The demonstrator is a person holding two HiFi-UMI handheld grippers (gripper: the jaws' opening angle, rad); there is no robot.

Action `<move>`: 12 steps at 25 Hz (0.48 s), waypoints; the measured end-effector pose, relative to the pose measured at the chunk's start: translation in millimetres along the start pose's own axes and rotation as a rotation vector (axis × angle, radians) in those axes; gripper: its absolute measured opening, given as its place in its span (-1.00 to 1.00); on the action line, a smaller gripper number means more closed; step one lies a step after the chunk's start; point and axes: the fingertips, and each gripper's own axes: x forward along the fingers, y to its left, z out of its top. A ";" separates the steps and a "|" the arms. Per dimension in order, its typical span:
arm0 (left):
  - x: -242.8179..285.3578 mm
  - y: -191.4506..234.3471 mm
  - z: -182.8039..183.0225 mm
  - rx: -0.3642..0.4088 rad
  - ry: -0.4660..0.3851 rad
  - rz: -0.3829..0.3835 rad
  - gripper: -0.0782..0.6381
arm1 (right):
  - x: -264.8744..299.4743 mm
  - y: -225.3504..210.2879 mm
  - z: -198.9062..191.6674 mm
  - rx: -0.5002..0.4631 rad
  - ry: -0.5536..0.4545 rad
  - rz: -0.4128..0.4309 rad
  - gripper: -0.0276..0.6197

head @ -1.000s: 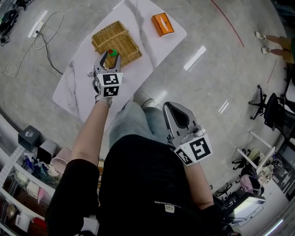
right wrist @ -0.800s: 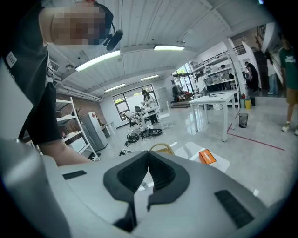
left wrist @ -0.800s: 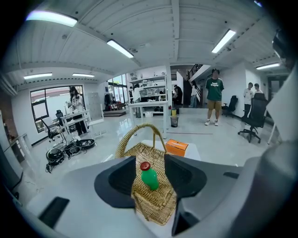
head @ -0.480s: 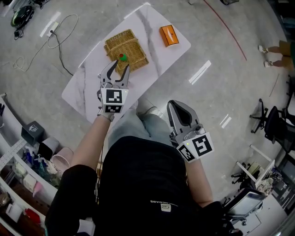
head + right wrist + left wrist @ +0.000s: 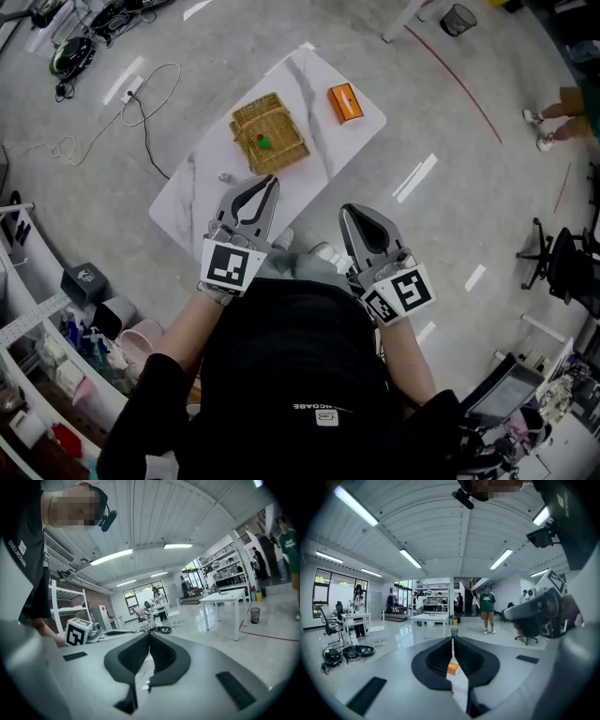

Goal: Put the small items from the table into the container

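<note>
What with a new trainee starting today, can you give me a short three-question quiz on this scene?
1. True or false: the wicker basket is empty.
2. The orange box lies: A in the basket; B on the table beside it; C on the floor.
3. Which colours are the items in the basket?
Key: 1 false; 2 B; 3 red and green.

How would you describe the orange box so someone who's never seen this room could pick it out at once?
Find the white marble-look table on the grey floor. The orange box lies near the table's right corner in the head view, apart from the wicker basket at the middle. It is the only solid, bright orange, flat-sided thing there.
</note>
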 end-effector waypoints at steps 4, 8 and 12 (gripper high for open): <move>-21.9 -15.8 36.2 0.015 -0.048 -0.040 -0.77 | -4.4 8.4 12.4 -0.035 -0.027 0.026 -0.89; -41.6 -25.5 57.7 0.001 -0.072 -0.062 -0.77 | -5.8 15.3 22.2 -0.066 -0.045 0.050 -0.89; -54.1 -21.8 64.8 -0.027 -0.074 -0.044 -0.77 | -4.8 20.4 28.8 -0.084 -0.059 0.076 -0.89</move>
